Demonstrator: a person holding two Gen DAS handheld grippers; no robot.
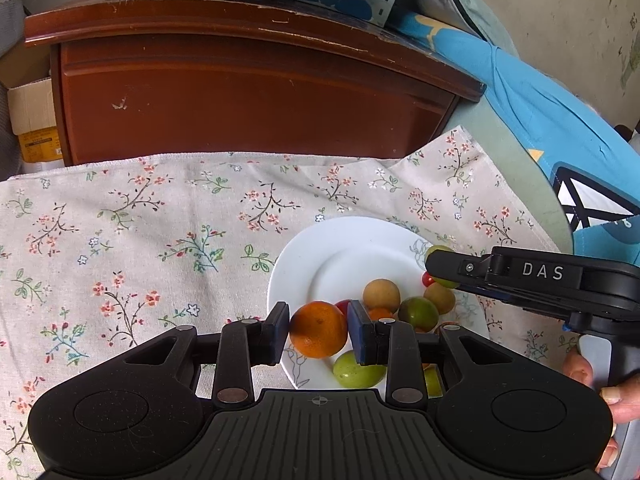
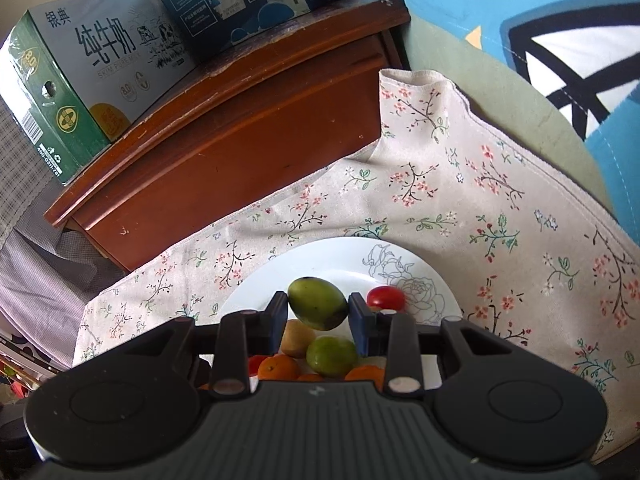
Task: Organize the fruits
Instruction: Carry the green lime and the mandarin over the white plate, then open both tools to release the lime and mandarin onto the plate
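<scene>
A white plate (image 1: 316, 248) on a floral cloth holds several small fruits: green plums, brownish round fruits, oranges and cherry tomatoes. My left gripper (image 1: 318, 330) is shut on an orange (image 1: 318, 329) and holds it over the plate's near left rim. My right gripper (image 2: 318, 310) is shut on a green plum (image 2: 318, 303) above the plate (image 2: 340, 256), with a cherry tomato (image 2: 385, 297) just right of it. In the left wrist view the right gripper (image 1: 440, 270) comes in from the right over the plate's right side.
A brown wooden cabinet (image 1: 248, 92) stands behind the cloth, with milk cartons (image 2: 80, 76) on top. A blue pillow (image 1: 540, 120) lies to the right. The floral cloth (image 1: 120, 240) spreads wide to the left of the plate.
</scene>
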